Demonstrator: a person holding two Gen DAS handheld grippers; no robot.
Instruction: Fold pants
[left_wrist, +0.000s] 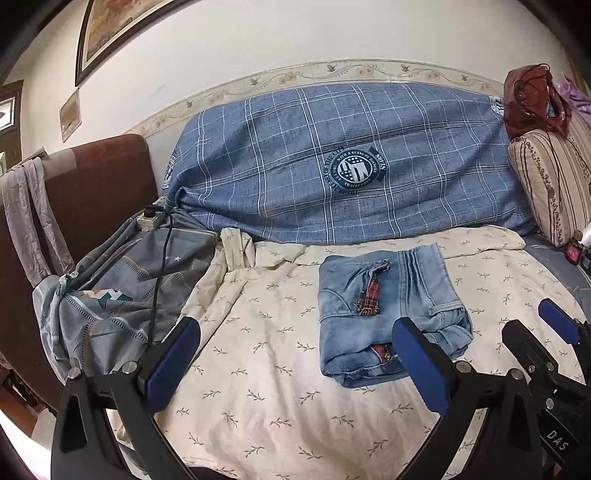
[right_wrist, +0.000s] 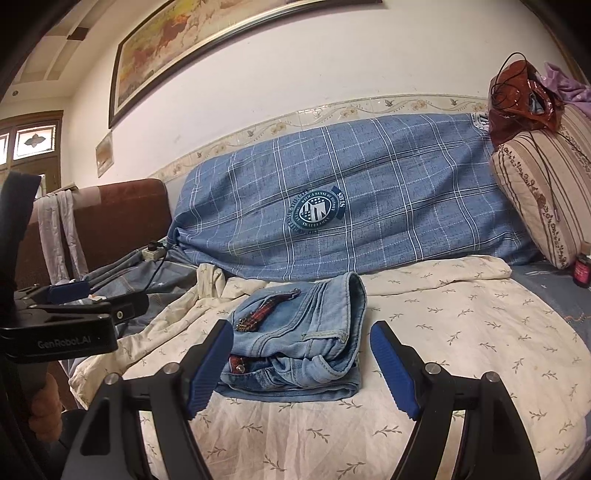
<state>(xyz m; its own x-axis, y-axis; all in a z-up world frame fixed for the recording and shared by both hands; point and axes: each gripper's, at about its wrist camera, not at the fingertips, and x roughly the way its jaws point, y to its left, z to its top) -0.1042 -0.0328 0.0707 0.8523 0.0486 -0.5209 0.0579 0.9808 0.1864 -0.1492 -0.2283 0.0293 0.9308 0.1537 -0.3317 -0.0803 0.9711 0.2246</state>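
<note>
We see the pants (right_wrist: 295, 347) lying as a compact folded bundle on the cream leaf-print sheet (right_wrist: 461, 332), in front of the blue plaid cushion (right_wrist: 369, 206), which we take as our landmark. The bundle looks square and several layers thick, so we judge the folding is at or near its last step; what seems left is at most a tidy of the loose edges nearest us, or simply drawing back.

The right hand-held gripper (right_wrist: 303, 365) has its jaws wide apart with the bundle's near edge between them, the pads not touching denim. The left hand-held gripper (left_wrist: 295, 362) is also spread wide over bare sheet, down and to the left of the pants as seen facing the cushion, holding nothing.

To the cushion's left sit a grey quilt (left_wrist: 110, 295) and a power strip (left_wrist: 149, 219); to its right a striped pillow (right_wrist: 535, 192).

We cannot make out how the lower layers are folded, nor what the red plaid piece (right_wrist: 258, 314) showing from the denim is. The bed's near edge is cut off
</note>
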